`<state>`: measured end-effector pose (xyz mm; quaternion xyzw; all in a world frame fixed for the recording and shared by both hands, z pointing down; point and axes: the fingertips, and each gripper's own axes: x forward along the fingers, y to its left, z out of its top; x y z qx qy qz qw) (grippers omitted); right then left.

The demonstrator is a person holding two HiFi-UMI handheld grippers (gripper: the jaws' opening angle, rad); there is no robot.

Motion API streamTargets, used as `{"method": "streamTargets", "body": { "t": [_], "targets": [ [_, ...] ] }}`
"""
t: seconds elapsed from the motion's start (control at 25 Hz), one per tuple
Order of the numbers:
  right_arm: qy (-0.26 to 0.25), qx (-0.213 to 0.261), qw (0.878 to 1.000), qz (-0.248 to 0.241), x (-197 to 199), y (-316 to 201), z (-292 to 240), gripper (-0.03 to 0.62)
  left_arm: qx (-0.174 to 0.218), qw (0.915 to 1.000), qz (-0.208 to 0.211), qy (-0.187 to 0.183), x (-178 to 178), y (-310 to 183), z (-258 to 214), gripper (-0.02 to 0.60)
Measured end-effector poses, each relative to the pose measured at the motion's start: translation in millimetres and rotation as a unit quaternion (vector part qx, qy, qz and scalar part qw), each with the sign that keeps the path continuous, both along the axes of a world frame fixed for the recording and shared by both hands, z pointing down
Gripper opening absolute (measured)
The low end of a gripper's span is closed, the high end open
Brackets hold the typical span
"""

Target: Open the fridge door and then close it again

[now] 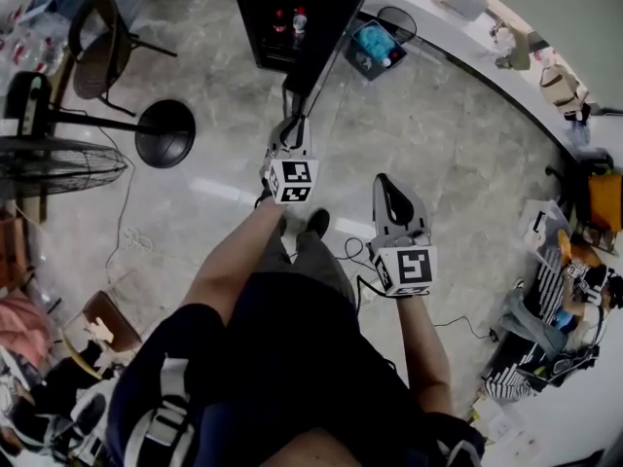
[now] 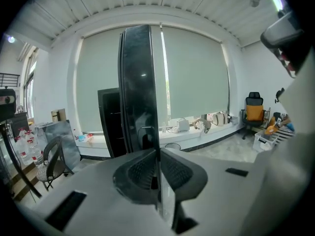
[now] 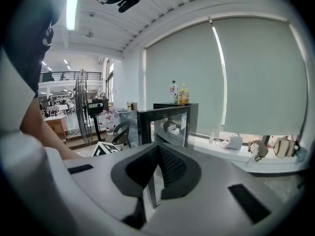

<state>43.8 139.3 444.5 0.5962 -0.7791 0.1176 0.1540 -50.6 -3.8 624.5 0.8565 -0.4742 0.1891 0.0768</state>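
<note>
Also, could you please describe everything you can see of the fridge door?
The fridge door is a tall, upright panel with a black frame around dark, reflective glass. It stands open, swung out from the black fridge towards the person, so the left gripper view sees it nearly edge-on. The left gripper is closed on its free edge; nothing else visibly touches it. The right gripper, shut and empty, is apart from it.

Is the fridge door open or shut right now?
Open: the fridge door stands swung out from the fridge, bottles visible inside, and the left gripper is shut on its edge.
</note>
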Motion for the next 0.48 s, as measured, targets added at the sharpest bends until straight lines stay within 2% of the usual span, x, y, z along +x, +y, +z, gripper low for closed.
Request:
{"method": "streamTargets", "body": {
  "t": [0.48],
  "targets": [
    [0.004,0.001,1.000,0.011,44.7,24.7,2.5,0.018,0.014,0.9998,-0.008,-0.012,46.6,27.9,-3.5,0.044]
  ]
}}
